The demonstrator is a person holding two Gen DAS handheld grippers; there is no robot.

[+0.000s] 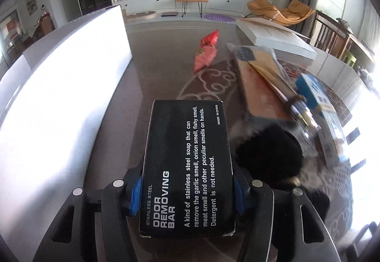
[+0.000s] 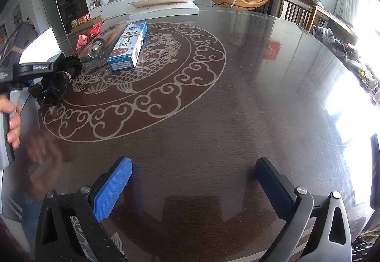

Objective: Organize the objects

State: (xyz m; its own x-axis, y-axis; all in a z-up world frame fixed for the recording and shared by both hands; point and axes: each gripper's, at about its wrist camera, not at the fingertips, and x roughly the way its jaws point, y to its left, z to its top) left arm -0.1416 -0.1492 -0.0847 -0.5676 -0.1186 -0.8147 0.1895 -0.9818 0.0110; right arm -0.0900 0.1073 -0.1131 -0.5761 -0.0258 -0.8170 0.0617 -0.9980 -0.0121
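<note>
Now we see the black soap box point(image 1: 187, 167) at lower centre of the left wrist view, clamped between the left gripper point(image 1: 187, 193)'s blue pads, its far end jutting forward past them. Just right of it lies a black furry item point(image 1: 268, 155). Our right gripper point(image 2: 193, 181) hangs released and empty over the dark table point(image 2: 237, 107); a blue carton point(image 2: 128, 45) lies upper left.

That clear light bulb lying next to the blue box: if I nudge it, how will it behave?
The light bulb lies on its side on the glossy table; its round globe would probably roll, curving toward the narrower base. It looks like clear thin glass, so likely fragile and slippery between pads. The blue box beside it might stop a roll that way.
</note>
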